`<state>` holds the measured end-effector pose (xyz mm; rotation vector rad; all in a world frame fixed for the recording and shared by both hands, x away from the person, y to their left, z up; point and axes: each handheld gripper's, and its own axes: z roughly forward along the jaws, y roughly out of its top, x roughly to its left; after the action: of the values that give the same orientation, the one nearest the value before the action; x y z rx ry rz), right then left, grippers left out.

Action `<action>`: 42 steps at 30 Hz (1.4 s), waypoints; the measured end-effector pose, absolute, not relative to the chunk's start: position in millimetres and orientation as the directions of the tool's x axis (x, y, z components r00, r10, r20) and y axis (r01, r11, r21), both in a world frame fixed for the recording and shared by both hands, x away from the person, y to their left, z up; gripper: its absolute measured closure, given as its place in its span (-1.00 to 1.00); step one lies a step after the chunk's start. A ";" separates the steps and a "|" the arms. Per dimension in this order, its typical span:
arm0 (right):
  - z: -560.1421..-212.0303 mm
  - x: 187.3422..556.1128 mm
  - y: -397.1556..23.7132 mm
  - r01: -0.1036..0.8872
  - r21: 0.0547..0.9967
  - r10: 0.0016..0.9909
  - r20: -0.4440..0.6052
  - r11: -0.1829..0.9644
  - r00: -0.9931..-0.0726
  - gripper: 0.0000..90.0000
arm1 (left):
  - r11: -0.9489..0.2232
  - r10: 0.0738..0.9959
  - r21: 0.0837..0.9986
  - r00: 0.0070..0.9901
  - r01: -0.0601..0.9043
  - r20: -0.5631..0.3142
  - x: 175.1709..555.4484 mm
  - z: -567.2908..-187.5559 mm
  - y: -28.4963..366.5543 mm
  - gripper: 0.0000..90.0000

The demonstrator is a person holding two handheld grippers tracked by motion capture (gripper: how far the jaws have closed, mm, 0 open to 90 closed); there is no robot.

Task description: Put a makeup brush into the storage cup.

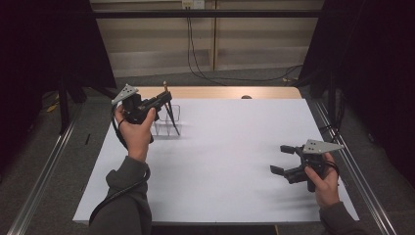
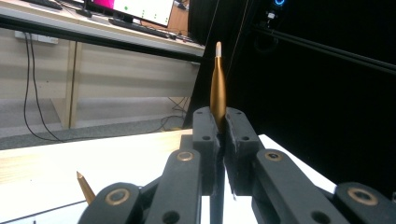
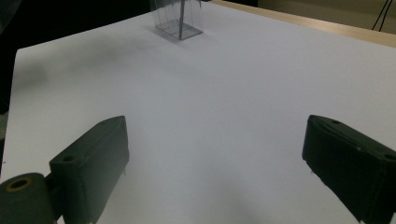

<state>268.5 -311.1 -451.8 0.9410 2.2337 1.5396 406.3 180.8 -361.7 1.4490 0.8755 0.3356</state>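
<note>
black two-jaw grippers (image 1: 293, 159) with brass pivot screws, grey triangular plates, black cables; grey sleeves (image 1: 122, 200).

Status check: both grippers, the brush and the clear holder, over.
Left gripper shut on gold brush, raised by clear holder. Right gripper open, empty, over white sheet. Nothing between.

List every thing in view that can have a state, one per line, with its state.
Left gripper: shut on the gold pen, held above the table.
Gold pen: upright, clamped between the jaws.
Right gripper: open, holding nothing, above the white sheet.
Clear holder: upright on the sheet; contents hard to tell.
Second gold pen: tilted, only its tip in sight.
</note>
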 end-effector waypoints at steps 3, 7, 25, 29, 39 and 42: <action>-451.4 268.4 -310.9 0.358 0.907 0.644 0.139 0.223 -0.752 -0.85 | 0.142 0.688 0.942 0.654 0.303 -0.314 408.5 -361.4 180.6 0.87; -451.6 268.4 -310.9 0.359 0.906 0.642 0.141 0.223 -0.753 -0.85 | 0.146 0.695 0.943 0.648 0.298 -0.312 411.7 -360.7 178.3 0.87; -452.0 268.6 -311.2 0.356 0.907 0.639 0.137 0.227 -0.757 -0.85 | 0.153 0.714 0.945 0.629 0.291 -0.309 421.9 -360.3 179.4 0.87; -452.0 268.6 -311.2 0.354 0.907 0.638 0.136 0.227 -0.758 -0.85 | 0.150 0.721 0.945 0.622 0.291 -0.306 424.9 -360.4 181.2 0.87; -452.5 268.8 -311.0 0.353 0.908 0.635 0.137 0.226 -0.760 -0.85 | 0.122 0.740 0.951 0.612 0.286 -0.279 429.5 -357.5 181.1 0.87; -452.4 268.7 -311.1 0.352 0.909 0.637 0.137 0.224 -0.759 -0.85 | 0.118 0.745 0.953 0.609 0.281 -0.272 431.3 -356.8 181.6 0.87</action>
<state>268.7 -311.1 -452.4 0.9295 2.2357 1.5484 431.3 181.6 -356.8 1.4612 0.9202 0.4217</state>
